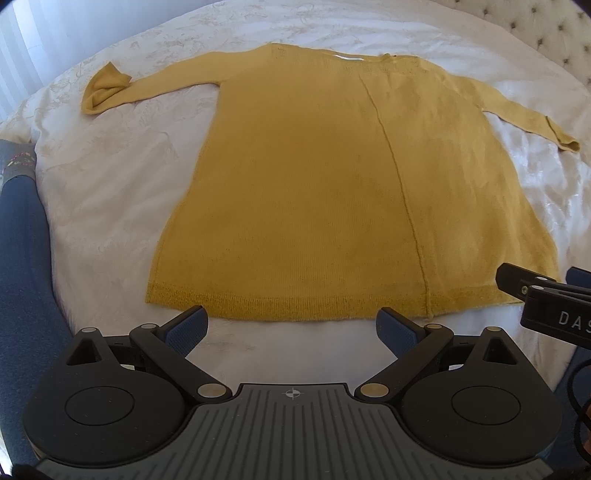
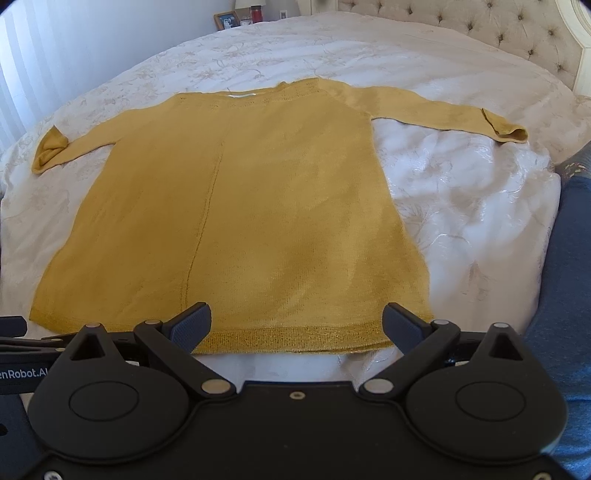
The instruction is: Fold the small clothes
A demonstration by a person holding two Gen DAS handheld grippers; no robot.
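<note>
White bedspread point(image 2: 461, 206), pale floral pattern, tufted headboard point(image 2: 480, 33) at the far end, and spread flat across the middle of it is a mustard knit sweater point(image 1: 332, 192), neckline away from us, hem toward us. Both sleeves are out to the sides; the left cuff point(image 1: 105, 88) is bunched and flipped over on itself, while the right cuff point(image 2: 506, 129) lies neater. Left gripper point(image 1: 291, 326) hovers just short of the hem with its fingers wide apart, nothing between them. Right gripper point(image 2: 297, 325) sits over the hem's right half, jaws likewise spread and empty. No fold made yet, I'd say: this looks like the starting line. That knit should be light, soft and floppy, a bit stretchy, likely to sag and drag on the cover rather than hold a crease. Best bite is probably the ribbed hem point(image 2: 295, 338) near each bottom corner, or a shoulder and cuff together to bring a sleeve in. A thin pinch may catch the bedspread too
</note>
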